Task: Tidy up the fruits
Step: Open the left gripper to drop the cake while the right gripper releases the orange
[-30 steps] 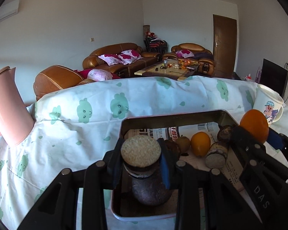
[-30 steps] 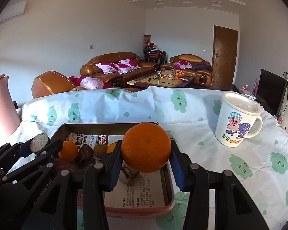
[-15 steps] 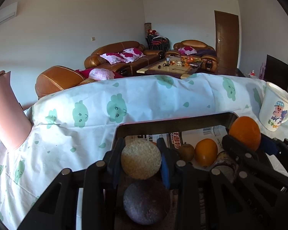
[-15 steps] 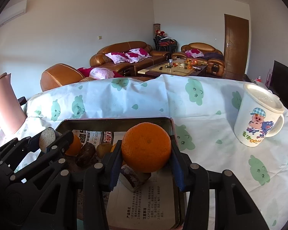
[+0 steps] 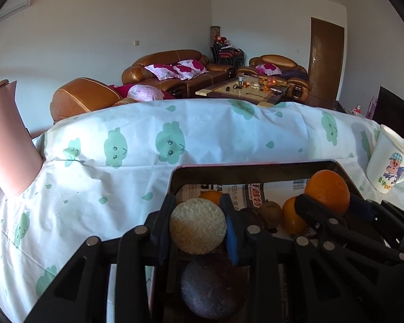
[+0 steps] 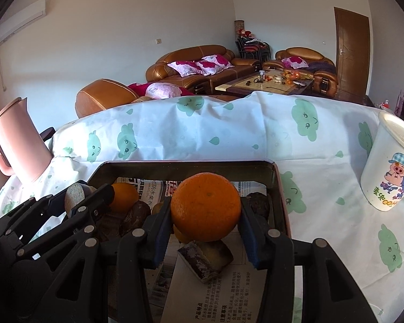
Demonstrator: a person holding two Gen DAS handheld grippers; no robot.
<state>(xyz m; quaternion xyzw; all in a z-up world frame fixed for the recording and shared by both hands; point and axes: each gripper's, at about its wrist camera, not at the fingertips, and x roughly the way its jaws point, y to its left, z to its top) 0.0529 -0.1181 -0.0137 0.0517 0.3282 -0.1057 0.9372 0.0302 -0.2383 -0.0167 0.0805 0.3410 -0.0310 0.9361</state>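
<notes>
My left gripper (image 5: 198, 207) is shut on a round cut fruit (image 5: 198, 226) with a pale, rough face. It hovers over the left end of a dark tray (image 5: 256, 168) lined with newspaper. Below it lies a dark round fruit (image 5: 212, 288). My right gripper (image 6: 205, 215) is shut on a large orange (image 6: 206, 202) above the tray's (image 6: 188, 168) right half. Under that orange rests a cut dark-skinned piece (image 6: 204, 258). Another orange (image 6: 124, 196), a kiwi (image 5: 269, 211) and a dark fruit (image 6: 258, 200) lie on the paper.
A pink jug (image 5: 5, 145) stands at the table's left. A white cartoon mug (image 6: 390, 167) stands right of the tray. A white cloth with green clouds (image 5: 148, 145) covers the table, whose far edge runs just behind the tray, with sofas beyond it.
The right gripper has carried the orange leftward and slightly down, from the tray's right edge to over its inside. The left gripper keeps its cut fruit, almost still.
</notes>
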